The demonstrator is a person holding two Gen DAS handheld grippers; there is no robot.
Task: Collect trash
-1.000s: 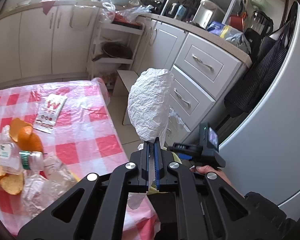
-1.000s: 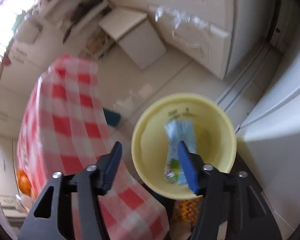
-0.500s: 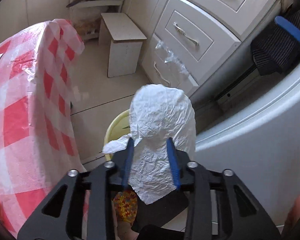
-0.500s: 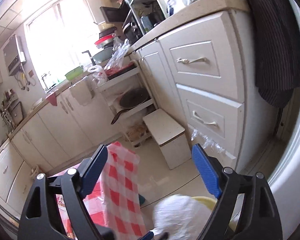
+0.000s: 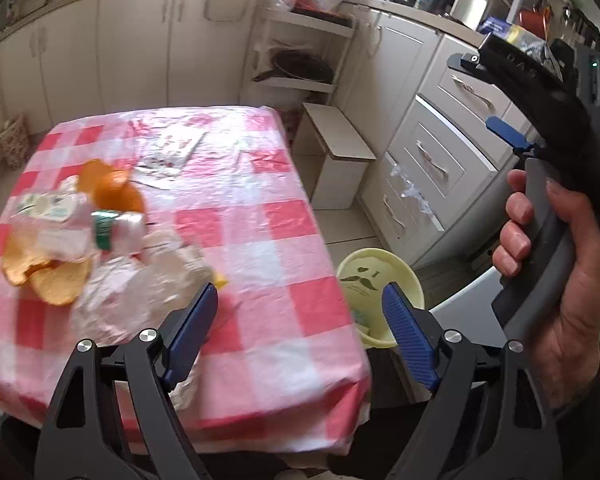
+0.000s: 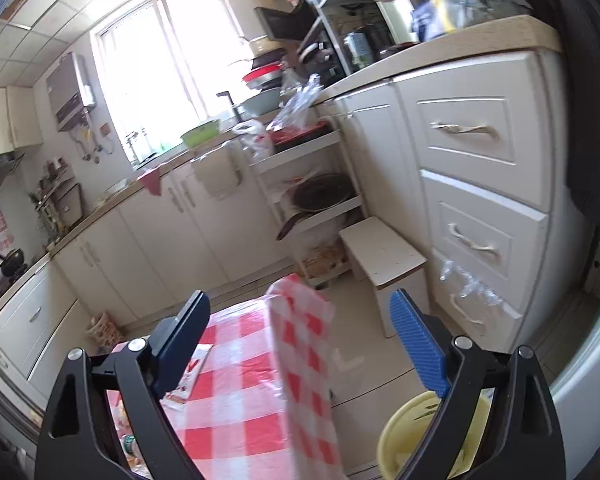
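left wrist view: the left gripper (image 5: 298, 320), black struts ending in 2 ribbed blue pads, is hanging over the table (image 5: 260, 240), which is draped in a glossy red-and-white checked plastic cloth. its jaws have just been opening and are standing spread with nothing between them; the crumpled white paper they were pinching 1 second ago is gone from them. trash is lying on the cloth's left side: curled orange peels (image 5: 48, 276), a clear plastic bottle (image 5: 72, 220) with a green band, crinkled clear wrap (image 5: 140, 288) and a flat printed wrapper (image 5: 172, 152). the round pale-yellow bin (image 5: 380, 276) is standing on the floor just beside the table's right edge. a hand (image 5: 556, 280) is gripping the grey handle of the other tool.

right wrist view: the right gripper (image 6: 300, 344) is pointing toward white cabinets and a small white stool (image 6: 384, 256); its jaws have just been opening and are standing wide apart, empty. earlier it was aimed down into the bin; the smooth yellow rim (image 6: 400, 432) is now showing only at the lower right, beside the hanging cloth.
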